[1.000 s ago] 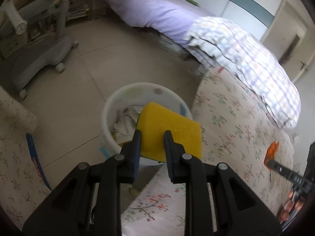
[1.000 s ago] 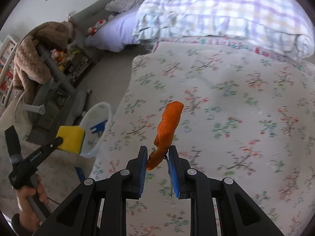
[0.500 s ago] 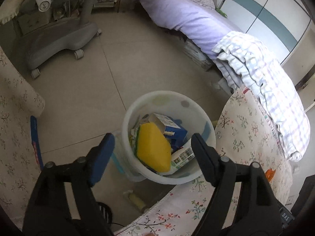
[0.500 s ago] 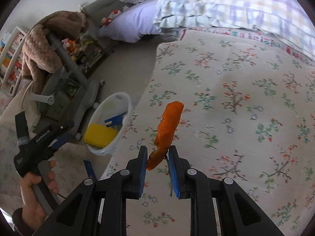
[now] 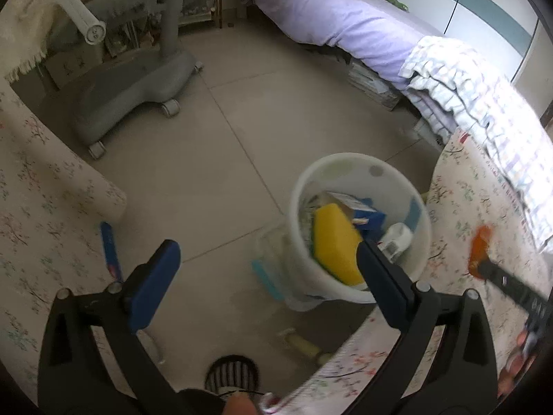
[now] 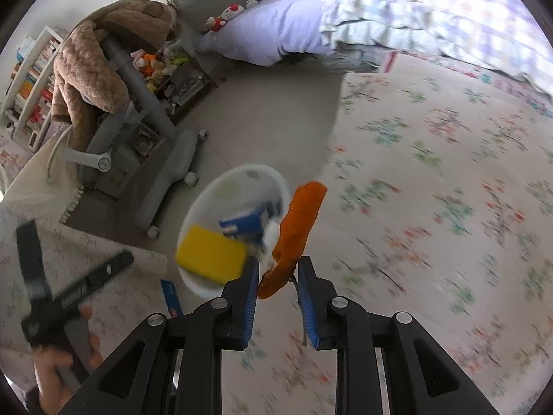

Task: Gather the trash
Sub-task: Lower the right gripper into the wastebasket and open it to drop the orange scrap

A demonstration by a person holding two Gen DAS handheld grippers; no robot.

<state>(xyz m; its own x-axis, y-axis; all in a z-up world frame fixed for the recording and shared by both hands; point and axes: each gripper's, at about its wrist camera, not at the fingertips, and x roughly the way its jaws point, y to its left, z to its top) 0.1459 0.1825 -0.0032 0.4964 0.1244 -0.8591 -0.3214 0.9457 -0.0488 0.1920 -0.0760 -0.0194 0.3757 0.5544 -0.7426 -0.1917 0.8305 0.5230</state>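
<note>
The yellow sponge (image 5: 333,242), a thick soft-cornered slab, lies tilted inside the white plastic bin (image 5: 359,167), leaning against the bin's near wall beside a blue carton (image 5: 366,212) and a small white container (image 5: 397,238). The bin is round and smooth, with pale dots printed on its inner wall, and it stands on the grey tiled floor (image 5: 207,159) just beside the edge of the bed covered by a floral sheet (image 6: 449,173).

The orange peel (image 6: 297,238), a long, curled, matte strip, sticks up from the right gripper (image 6: 278,276), whose blue-padded jaws pinch its lower end; in the right wrist view it hangs over the bed's edge, right at the bin's rim.

The left gripper (image 5: 266,269) has its jaws spread wide and still opening, with nothing between them (only floor and the bin's side show in the gap). A hand (image 6: 65,359) holds its handle at the lower left of the right wrist view.

A second ago the left gripper was clamped on the sponge above the bin; now the sponge sits in the bin. The peel, then well over the bed, has come close to the bin.
</note>
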